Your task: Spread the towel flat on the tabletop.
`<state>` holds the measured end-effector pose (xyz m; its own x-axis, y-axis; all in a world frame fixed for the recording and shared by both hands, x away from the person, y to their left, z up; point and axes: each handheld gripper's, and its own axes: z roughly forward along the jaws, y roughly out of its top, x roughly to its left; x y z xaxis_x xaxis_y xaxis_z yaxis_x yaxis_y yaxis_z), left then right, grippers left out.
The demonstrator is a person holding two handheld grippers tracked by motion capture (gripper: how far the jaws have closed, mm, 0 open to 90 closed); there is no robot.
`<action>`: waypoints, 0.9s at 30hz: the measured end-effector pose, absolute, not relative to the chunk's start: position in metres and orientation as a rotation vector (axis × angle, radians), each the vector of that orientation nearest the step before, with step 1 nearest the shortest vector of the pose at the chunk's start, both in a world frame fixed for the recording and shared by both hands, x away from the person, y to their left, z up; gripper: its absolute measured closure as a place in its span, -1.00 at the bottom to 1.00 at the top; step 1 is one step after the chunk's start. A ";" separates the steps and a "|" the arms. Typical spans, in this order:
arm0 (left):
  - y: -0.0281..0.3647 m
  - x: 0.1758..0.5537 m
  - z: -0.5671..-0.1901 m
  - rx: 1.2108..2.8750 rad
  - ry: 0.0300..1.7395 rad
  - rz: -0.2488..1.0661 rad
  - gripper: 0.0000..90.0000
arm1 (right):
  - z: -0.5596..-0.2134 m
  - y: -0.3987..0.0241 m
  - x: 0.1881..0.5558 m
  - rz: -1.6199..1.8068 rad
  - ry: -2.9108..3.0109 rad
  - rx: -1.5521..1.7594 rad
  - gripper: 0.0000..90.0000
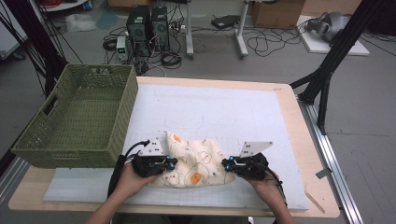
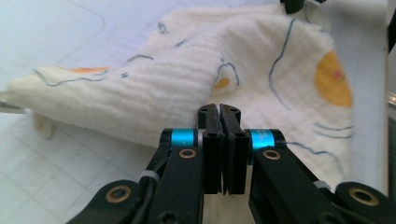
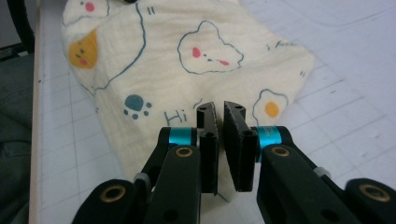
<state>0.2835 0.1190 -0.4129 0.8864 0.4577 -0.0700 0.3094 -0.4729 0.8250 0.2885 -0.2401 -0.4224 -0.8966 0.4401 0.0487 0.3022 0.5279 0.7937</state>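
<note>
- A cream muslin cloth printed with fried eggs and blue-outlined bears (image 1: 194, 163) lies crumpled on the white gridded mat (image 1: 219, 112) that covers the light wooden table (image 1: 306, 154). The cloth sits at the near middle of the mat.
- Left gripper (image 1: 169, 163): held in the person's left hand (image 1: 128, 179) at the cloth's left edge. In the left gripper view (image 2: 219, 114) its jaws stand pressed together with the tips against the cloth; whether any fabric is pinched between them cannot be told.
- Right gripper (image 1: 226, 164): held in the person's right hand (image 1: 266, 186) at the cloth's right edge. In the right gripper view (image 3: 218, 112) its jaws stand almost closed, with a narrow gap at the tips, over the cloth's edge; a grip on the fabric cannot be confirmed.
- A green woven rectangular basket with handle slots (image 1: 79, 116) stands to the left of the cloth, on the table's left side, well apart from the cloth.
</note>
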 end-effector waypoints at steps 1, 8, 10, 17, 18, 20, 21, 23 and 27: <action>0.122 0.282 -0.409 2.079 0.549 0.188 0.95 | -0.420 -0.242 0.287 1.316 2.596 0.636 0.88; 0.137 0.271 -0.392 2.035 0.541 0.222 0.95 | -0.409 -0.248 0.278 1.338 2.570 0.621 0.88; 0.140 0.266 -0.392 2.035 0.524 0.203 0.94 | -0.410 -0.250 0.273 1.335 2.592 0.615 0.88; 0.145 0.271 -0.393 2.011 0.517 0.177 0.53 | -0.414 -0.251 0.271 1.374 2.626 0.613 0.63; 0.145 0.273 -0.393 2.004 0.527 0.189 0.51 | -0.412 -0.250 0.273 1.387 2.618 0.621 0.61; 0.144 0.279 -0.394 1.997 0.551 0.219 0.47 | -0.408 -0.248 0.280 1.383 2.601 0.624 0.54; 0.143 0.282 -0.395 2.000 0.565 0.228 0.46 | -0.408 -0.246 0.283 1.377 2.601 0.636 0.51; 0.140 0.287 -0.401 2.017 0.599 0.267 0.42 | -0.410 -0.243 0.291 1.359 2.593 0.657 0.46; 0.137 0.295 -0.414 2.048 0.662 0.310 0.23 | -0.420 -0.238 0.306 1.310 2.602 0.715 0.35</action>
